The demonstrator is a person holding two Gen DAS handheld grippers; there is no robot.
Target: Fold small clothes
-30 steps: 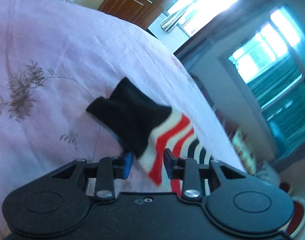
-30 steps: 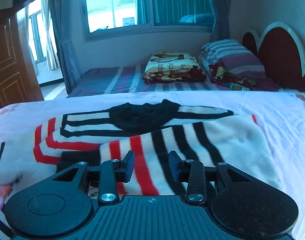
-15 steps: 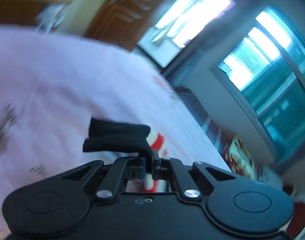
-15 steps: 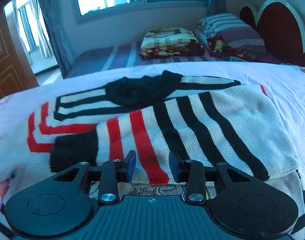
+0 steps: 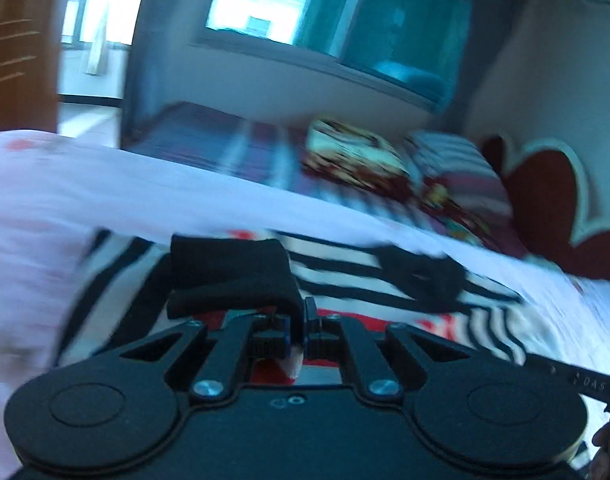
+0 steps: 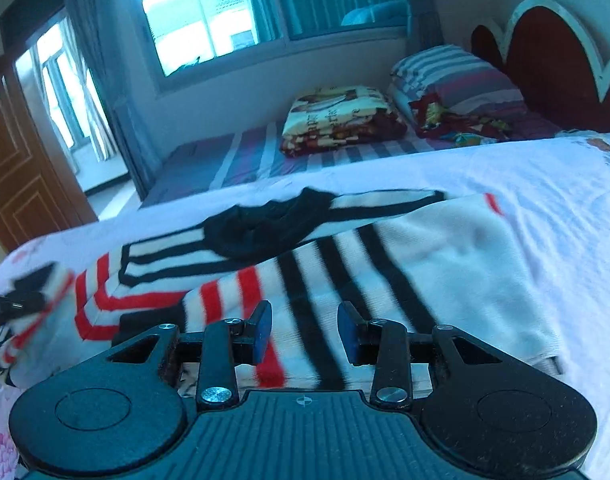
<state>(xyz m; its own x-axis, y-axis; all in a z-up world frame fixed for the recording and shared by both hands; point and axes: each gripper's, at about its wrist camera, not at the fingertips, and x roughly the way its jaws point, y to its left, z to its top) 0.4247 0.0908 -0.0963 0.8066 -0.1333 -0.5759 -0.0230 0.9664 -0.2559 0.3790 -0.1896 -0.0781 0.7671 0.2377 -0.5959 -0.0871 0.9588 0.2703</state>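
Left hand-held gripper [image 5: 298, 322] clamped tight on the black cuff [image 5: 229, 276] of a sleeve, with a sliver of white knit pinched between the jaws. A second ago open around that cuff out over bare pink sheet; half a second ago shut and rising; now swung round to face across the sweater [image 6: 345, 264] toward the far bed [image 6: 241, 160] — much motion blur, so evidently in mid-carry. In the right view, the same sleeve visible at far left, lifted and stretched, the gripper holding it only half in frame.

Sweater spread on the near bed [image 6: 565, 200], striped white, black and red, black collar [image 6: 265, 228] uppermost, one sleeve laid across the body already.

Right hand-held gripper [image 6: 305, 332] wide open, holding nothing, hovering just over the lower edge of the sweater; closer in than a second ago, jaws unchanged.

Likely meaning: second sleeve being brought inward over the body — after laying it flat and letting go, body fold presumably next. Risk: dragging the whole garment while pulling.
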